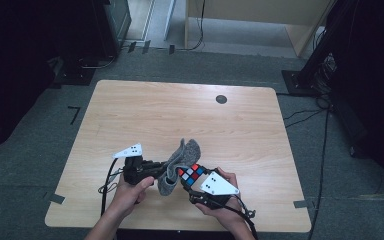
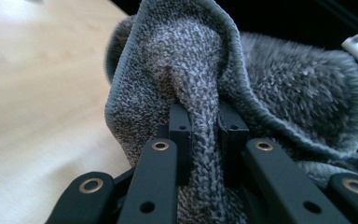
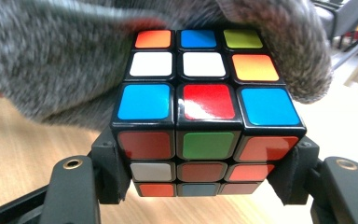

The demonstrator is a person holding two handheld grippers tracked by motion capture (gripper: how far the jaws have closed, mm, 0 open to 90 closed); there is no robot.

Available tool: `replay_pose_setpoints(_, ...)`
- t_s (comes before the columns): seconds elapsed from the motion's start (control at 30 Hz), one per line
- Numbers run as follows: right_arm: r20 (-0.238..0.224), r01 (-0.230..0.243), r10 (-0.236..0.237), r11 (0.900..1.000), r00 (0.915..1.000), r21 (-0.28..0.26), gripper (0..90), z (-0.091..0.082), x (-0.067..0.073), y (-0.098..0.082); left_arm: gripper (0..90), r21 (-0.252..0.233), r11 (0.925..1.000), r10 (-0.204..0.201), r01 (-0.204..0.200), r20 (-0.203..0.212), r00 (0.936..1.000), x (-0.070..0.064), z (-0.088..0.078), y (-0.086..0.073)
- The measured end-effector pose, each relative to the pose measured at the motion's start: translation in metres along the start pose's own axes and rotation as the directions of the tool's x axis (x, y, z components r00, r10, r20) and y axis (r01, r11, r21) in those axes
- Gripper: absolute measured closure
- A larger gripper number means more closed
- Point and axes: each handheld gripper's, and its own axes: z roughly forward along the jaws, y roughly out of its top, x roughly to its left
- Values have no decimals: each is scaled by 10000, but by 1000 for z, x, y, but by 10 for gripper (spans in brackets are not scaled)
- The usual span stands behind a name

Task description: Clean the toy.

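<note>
Resting against scrambled cube [image 3: 207, 119], fuzzy grey cloth [image 2: 279, 88]

A light wooden table [image 1: 180, 115] with rounded corners stands on grey carpet [image 1: 25, 165], a round dark cable port [image 1: 221, 99] near its far edge. Strips of dark tape [image 1: 74, 114] mark the floor around it. Beyond stands pale wooden furniture [image 1: 260, 20]; black stands [image 1: 320, 55] and cables [image 1: 325, 145] line the right side, and dark equipment [image 1: 105, 25] sits at the far left. The room's edges lie in shadow.
</note>
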Motion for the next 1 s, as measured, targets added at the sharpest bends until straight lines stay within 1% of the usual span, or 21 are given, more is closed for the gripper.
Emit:
replay_pose_setpoints(0.03, 68, -69, 70, 9999, 10000, -82, 348, -1, -2, 0, 804, 203, 9998, -22, 23, -74, 10000, 1, 2, -1)
replay_pose_setpoints(0.07, 45, -324, 325, 9992, 9995, -223, 348, -3, -4, 0, 804, 208, 9998, 81, -79, -70, 9999, 0, 2, -1)
replay_pose_setpoints(0.1, -35, -602, 601, 9976, 9982, -349, 348, -4, -6, 0, 804, 26, 9999, 121, -122, 79, 9999, -2, 0, -1)
replay_pose_setpoints(0.17, -149, -713, 707, 9966, 9974, -423, 348, -4, -8, 0, 804, -583, 9983, 98, -43, 949, 9954, -7, -6, 4)
replay_pose_setpoints(0.2, -147, -544, 540, 9981, 9984, -276, 349, -3, -6, -1, 804, -707, 9974, 180, -104, 1079, 9940, -9, -8, 7)
replay_pose_setpoints(0.23, -45, -335, 334, 9993, 9994, -145, 349, -2, -5, -1, 802, -616, 9979, 250, -195, 906, 9956, -11, -8, 9)
replay_pose_setpoints(0.27, -39, -301, 301, 9994, 9995, -147, 349, -2, -4, -1, 801, -431, 9988, 258, -227, 736, 9970, -10, -6, 9)
replay_pose_setpoints(0.33, -200, -414, 408, 9986, 9990, -324, 348, -4, -5, 0, 802, 34, 10000, -51, 50, 358, 9993, -4, -3, 5)
replay_pose_setpoints(0.37, -272, -496, 484, 9977, 9985, -458, 348, -6, -5, 1, 802, 236, 9997, -76, 74, 80, 9999, -2, 0, 2)
replay_pose_setpoints(0.4, -305, -539, 522, 9971, 9982, -547, 349, -7, -6, 2, 802, 317, 9995, -84, 85, -35, 10000, -1, 1, 1)
replay_pose_setpoints(0.47, -285, -511, 495, 9971, 9984, -569, 349, -9, -7, 3, 803, 14, 10000, 56, -57, 317, 9995, -5, -2, 2)
replay_pose_setpoints(0.53, -194, -398, 389, 9982, 9991, -459, 349, -8, -7, 3, 801, -437, 9987, 317, -277, 945, 9950, -12, -7, 8)
replay_pose_setpoints(0.57, -106, -268, 265, 9991, 9996, -320, 348, -7, -6, 3, 799, -437, 9984, 393, -358, 841, 9957, -14, -8, 10)
replay_pose_setpoints(0.63, -42, -247, 246, 9992, 9997, -303, 348, -6, -5, 2, 795, -55, 9990, 441, -441, 84, 9990, -14, -5, 11)
replay_pose_setpoints(0.67, -123, -299, 295, 9988, 9995, -395, 349, -7, -5, 3, 797, 192, 9990, 419, -413, -315, 9986, -12, -3, 8)
replay_pose_setpoints(0.7, -165, -360, 351, 9979, 9992, -538, 349, -8, -5, 4, 800, 385, 9987, 356, -334, -559, 9978, -9, 0, 5)
replay_pose_setpoints(0.77, -98, -361, 355, 9974, 9993, -619, 349, -10, -4, 6, 803, 453, 9987, 259, -232, -586, 9979, -7, 3, 1)
replay_pose_setpoints(0.83, -135, -432, 424, 9967, 9990, -694, 349, -12, -6, 5, 806, 280, 9976, 646, -632, -553, 9964, -13, 1, 3)
replay_pose_setpoints(0.9, -33, -454, 452, 9972, 9990, -595, 349, -11, -8, 4, 806, -189, 9917, 1269, -1270, -53, 9919, -23, -4, 7)
replay_pose_setpoints(0.93, 148, -312, 319, 9985, 9994, -443, 349, -11, -8, 4, 807, -294, 9873, 1560, -1562, -97, 9877, -27, -5, 9)
replay_pose_setpoints(1.0, 233, -356, 367, 9983, 9991, -472, 349, -12, -10, 5, 807, -68, 9755, 2188, -2199, -742, 9730, -31, -5, 10)
